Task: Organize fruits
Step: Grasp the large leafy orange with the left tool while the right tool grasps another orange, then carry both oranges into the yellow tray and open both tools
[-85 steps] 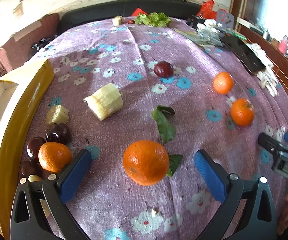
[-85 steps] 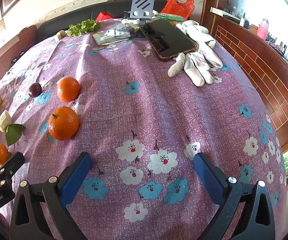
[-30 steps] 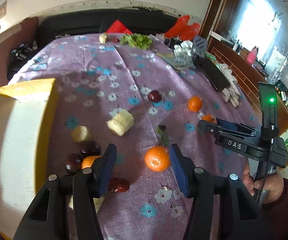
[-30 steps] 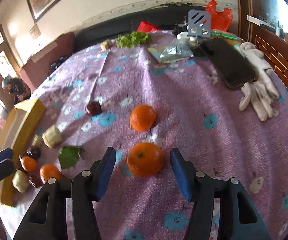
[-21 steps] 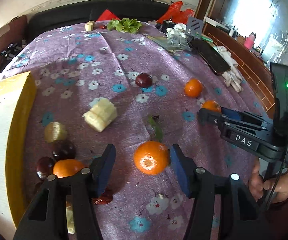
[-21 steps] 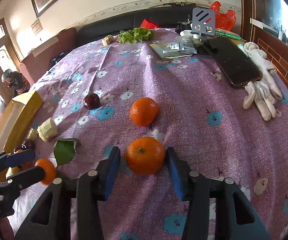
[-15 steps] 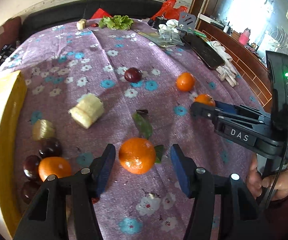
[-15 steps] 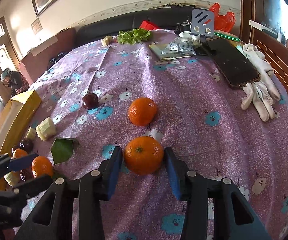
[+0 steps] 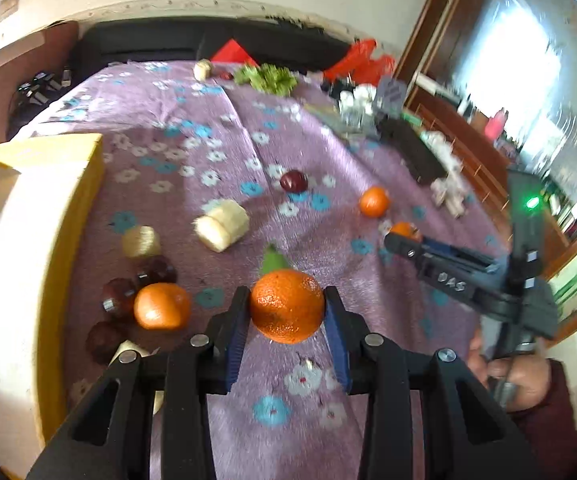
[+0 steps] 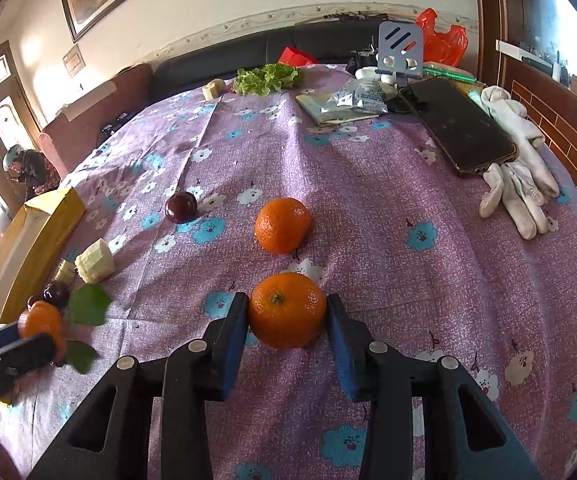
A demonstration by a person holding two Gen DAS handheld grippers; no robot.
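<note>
- Left gripper (image 9: 287,314) clamped on leafy orange (image 9: 287,305), near fruit pile (image 9: 144,292) beside yellow box (image 9: 28,240).
- Right gripper (image 10: 286,318) clamped on second orange (image 10: 287,310), mid-cloth.
- Left to sort: third orange (image 10: 283,225), lone plum (image 10: 181,207), banana chunk (image 9: 222,225).
- Roughly halfway.

Bright daylight from a blown-out window (image 9: 528,52), left view motion-blurred, right view sharp, fisheye-curved dark corners
</note>
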